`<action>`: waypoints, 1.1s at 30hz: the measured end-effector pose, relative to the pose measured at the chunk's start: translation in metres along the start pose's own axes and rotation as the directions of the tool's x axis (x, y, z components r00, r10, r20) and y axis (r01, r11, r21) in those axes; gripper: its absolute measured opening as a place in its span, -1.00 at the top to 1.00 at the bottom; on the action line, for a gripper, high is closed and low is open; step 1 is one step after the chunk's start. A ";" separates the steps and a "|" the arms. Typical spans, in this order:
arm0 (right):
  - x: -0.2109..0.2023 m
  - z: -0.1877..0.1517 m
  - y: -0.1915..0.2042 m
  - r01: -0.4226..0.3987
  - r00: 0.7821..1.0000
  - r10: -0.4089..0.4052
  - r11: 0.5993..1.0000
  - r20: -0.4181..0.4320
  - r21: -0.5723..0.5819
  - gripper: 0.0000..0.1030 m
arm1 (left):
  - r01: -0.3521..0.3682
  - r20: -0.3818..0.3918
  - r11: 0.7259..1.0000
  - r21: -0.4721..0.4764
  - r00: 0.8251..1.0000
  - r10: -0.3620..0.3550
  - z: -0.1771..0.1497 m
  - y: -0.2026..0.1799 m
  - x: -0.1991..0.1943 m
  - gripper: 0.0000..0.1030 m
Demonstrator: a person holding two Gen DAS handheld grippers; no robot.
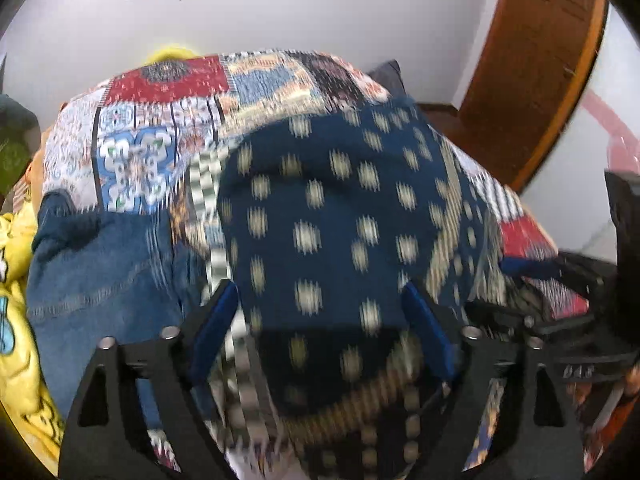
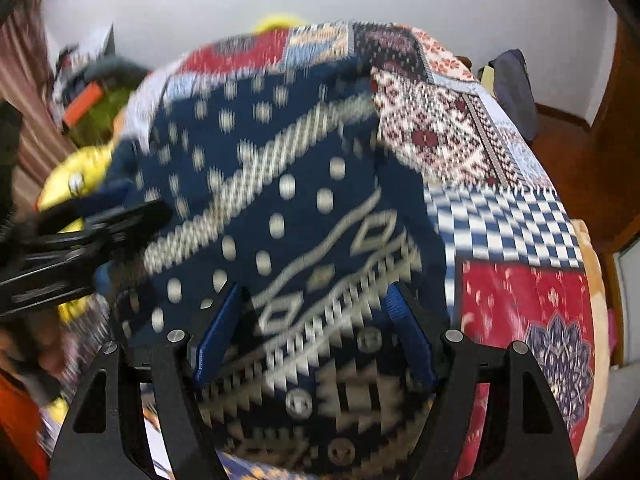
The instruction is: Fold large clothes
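Both tongs, left (image 1: 320, 304) and right (image 2: 316, 304), point steeply down, jaws apart.

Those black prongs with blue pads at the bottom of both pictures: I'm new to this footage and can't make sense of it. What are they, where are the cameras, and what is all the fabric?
No robot here: a person holds a two-finger gripper in each hand, and each carries a wide-angle camera looking along its fingers. One picture comes from the left gripper, the other from the right gripper. The black prongs are the fingers; the blue pads are their gripping faces.

Both point down at a navy garment with pale dots and woven bands, lying on a patchwork bedspread. Jeans and something yellow lie beside it.

Both grippers stand open, with the garment's cloth between the pads; the pictures are blurred, but neither appears to pinch it. In the right picture the other gripper shows at the left edge.
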State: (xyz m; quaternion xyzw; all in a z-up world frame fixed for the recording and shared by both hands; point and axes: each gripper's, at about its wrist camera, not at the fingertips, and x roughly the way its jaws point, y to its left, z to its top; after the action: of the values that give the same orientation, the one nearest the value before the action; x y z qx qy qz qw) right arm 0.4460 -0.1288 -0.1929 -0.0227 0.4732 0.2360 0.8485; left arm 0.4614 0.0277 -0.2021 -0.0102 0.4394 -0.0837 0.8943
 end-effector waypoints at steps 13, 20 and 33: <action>-0.043 -0.062 -0.046 -0.057 0.994 0.063 0.996 -0.093 0.070 -0.50 | 0.002 -0.074 0.999 -0.039 0.997 -0.005 -0.067 0.028 -0.035 -0.89; -0.050 -0.022 -0.073 -0.151 0.989 0.148 0.973 0.032 0.174 -0.50 | 0.078 0.005 0.983 -0.167 0.997 -0.078 -0.034 0.053 -0.045 -0.89; 0.038 0.012 -0.086 -0.324 0.936 0.353 0.882 -0.022 0.343 -0.55 | 0.319 -0.035 0.876 -0.361 0.934 -0.355 -0.012 0.056 0.044 -0.96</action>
State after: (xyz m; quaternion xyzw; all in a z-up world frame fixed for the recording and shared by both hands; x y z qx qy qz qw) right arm 0.5086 -0.1874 -0.2330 0.1943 0.5380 0.2957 0.7651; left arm 0.4863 0.0769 -0.2485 -0.2408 0.4829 -0.1592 0.8267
